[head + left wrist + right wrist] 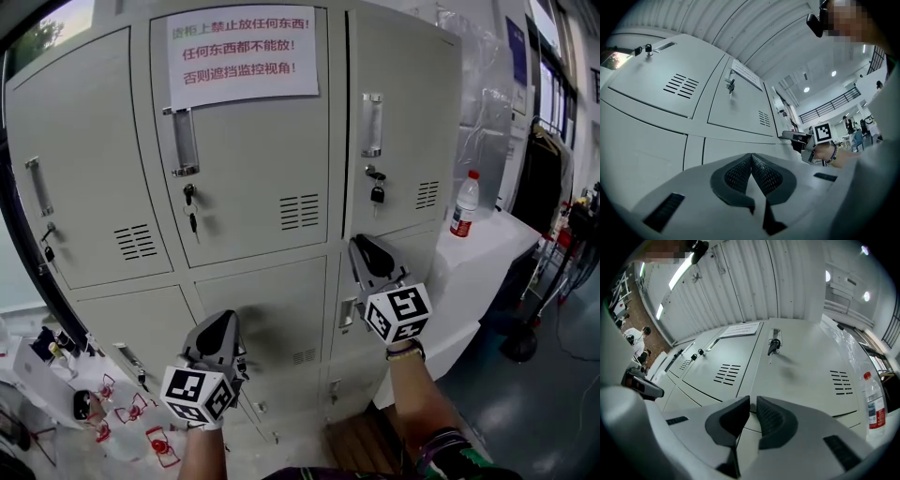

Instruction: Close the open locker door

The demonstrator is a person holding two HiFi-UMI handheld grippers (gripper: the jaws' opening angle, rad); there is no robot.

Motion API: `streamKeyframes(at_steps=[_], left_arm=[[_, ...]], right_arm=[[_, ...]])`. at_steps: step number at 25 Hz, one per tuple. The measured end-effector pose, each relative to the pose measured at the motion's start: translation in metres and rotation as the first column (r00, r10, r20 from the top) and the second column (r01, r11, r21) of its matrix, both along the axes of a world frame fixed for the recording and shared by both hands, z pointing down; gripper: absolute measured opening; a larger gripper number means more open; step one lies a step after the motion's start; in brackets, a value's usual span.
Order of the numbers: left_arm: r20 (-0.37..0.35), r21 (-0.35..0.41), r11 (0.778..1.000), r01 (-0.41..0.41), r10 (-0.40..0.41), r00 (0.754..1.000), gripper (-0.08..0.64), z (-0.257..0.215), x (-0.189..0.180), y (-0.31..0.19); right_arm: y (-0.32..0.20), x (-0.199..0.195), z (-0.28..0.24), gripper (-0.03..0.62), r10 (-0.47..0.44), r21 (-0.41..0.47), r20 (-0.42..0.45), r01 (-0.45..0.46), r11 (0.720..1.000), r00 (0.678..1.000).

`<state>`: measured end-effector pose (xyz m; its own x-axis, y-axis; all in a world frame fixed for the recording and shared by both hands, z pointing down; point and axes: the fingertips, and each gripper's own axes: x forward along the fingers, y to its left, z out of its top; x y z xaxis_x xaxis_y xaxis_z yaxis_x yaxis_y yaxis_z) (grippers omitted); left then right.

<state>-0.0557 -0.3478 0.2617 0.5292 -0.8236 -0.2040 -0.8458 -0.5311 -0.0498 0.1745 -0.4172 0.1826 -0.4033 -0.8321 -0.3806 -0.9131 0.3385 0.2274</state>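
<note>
Ahead of you the locker bank point(244, 187) blocks all passage. The table point(487, 253) with its bottle point(464, 203) crowds your right; floor clutter point(122, 412) lies lower left.

The right gripper point(364, 246) covers part of the lower right locker door point(422, 255), so whether it sits flush cannot be told. The left gripper point(223, 321) hides part of the middle door point(281, 298). The bottle point(464, 202) has a label too small to read. Red things point(161, 446) on the floor are too small to identify.

The head view is facing the lockers point(253, 187) from nearby; both gripper views are looking up along their fronts, all sharing the paper notice point(244, 56).
</note>
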Motion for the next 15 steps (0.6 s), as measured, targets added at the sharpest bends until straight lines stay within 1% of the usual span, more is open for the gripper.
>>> streamKeyframes(at_steps=[5, 15], left_arm=[[0.001, -0.003, 1.0, 0.015, -0.015, 1.0, 0.021, 0.0, -0.008, 0.0], [0.014, -0.018, 0.999, 0.038, -0.038, 0.999, 0.021, 0.007, -0.014, 0.001]], right_arm=[[-0.008, -0.003, 0.002, 0.02, -0.005, -0.011, 0.017, 0.005, 1.0, 1.0], [-0.019, -0.007, 0.007, 0.009, 0.014, -0.023, 0.014, -0.014, 1.0, 1.0]])
